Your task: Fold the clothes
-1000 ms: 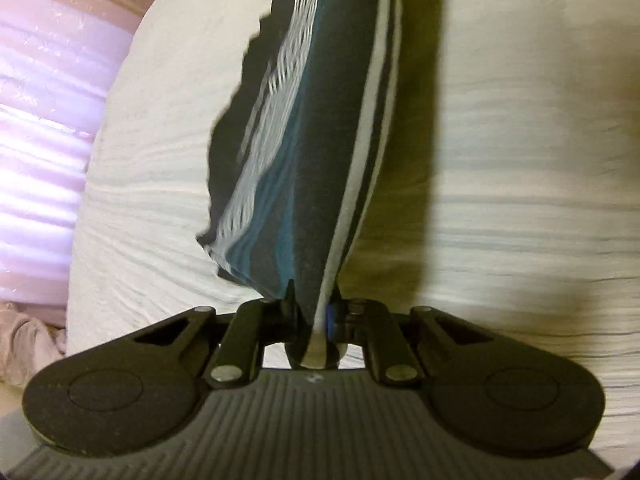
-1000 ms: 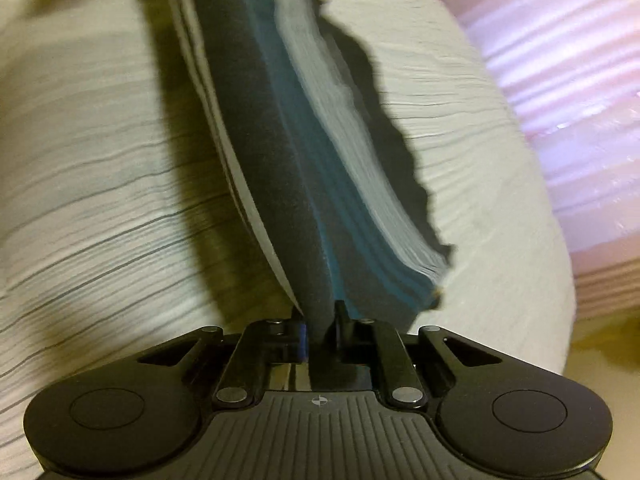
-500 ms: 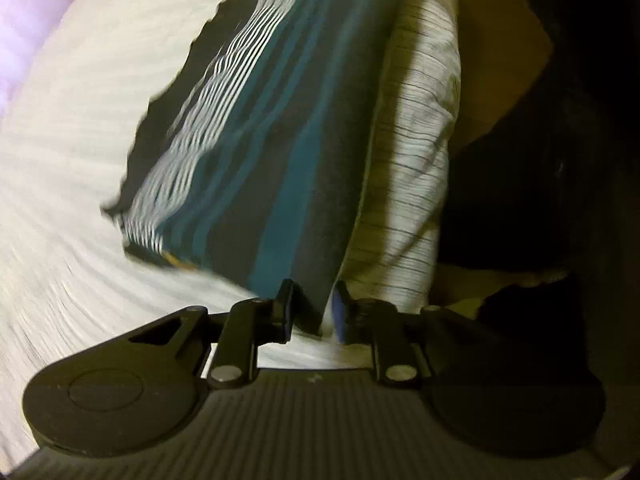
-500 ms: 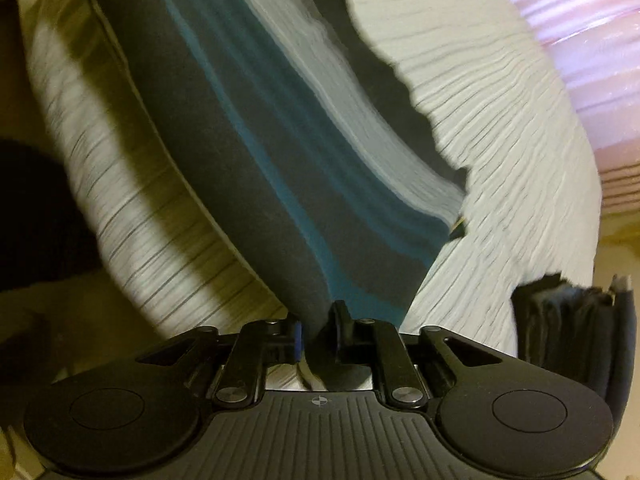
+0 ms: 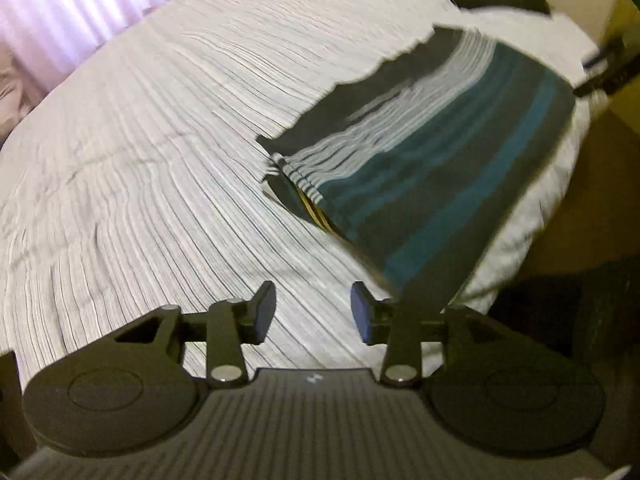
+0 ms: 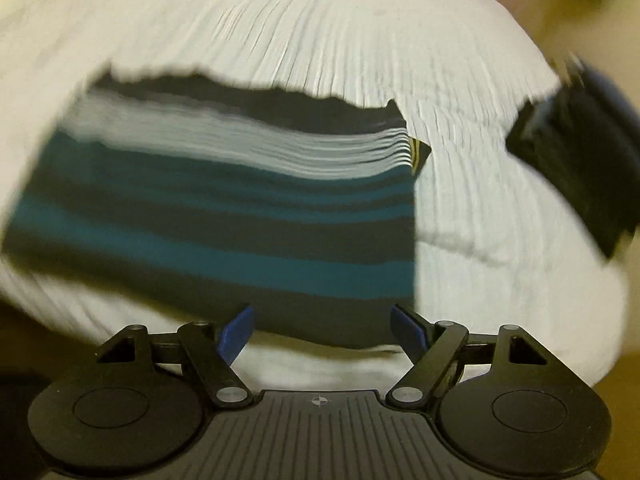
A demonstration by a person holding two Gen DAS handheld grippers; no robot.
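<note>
My left tongs (image 5: 313, 307) and right tongs (image 6: 322, 328) both stand apart, gripping nothing. The folded striped garment (image 6: 224, 208) lies flat on the striped bedsheet (image 5: 160, 160), directly ahead of my right tongs and ahead-right of my left tongs. A dark folded stack (image 6: 576, 172) sits far right of my right tongs.

The folded garment (image 5: 432, 184) in front of you was charcoal with teal bands, a run of thin white stripes toward its far edge, and a sliver of yellow at one corner. The bed cover (image 5: 160, 152) under it was white with fine dark lines. At the upper left of the left view hung a pale lilac curtain (image 5: 80, 4). Your right tool (image 6: 323, 330) was black with blue pads (image 6: 236, 336). At the right edge of the right view lay a dark, near-black folded pile (image 6: 580, 168).
</note>
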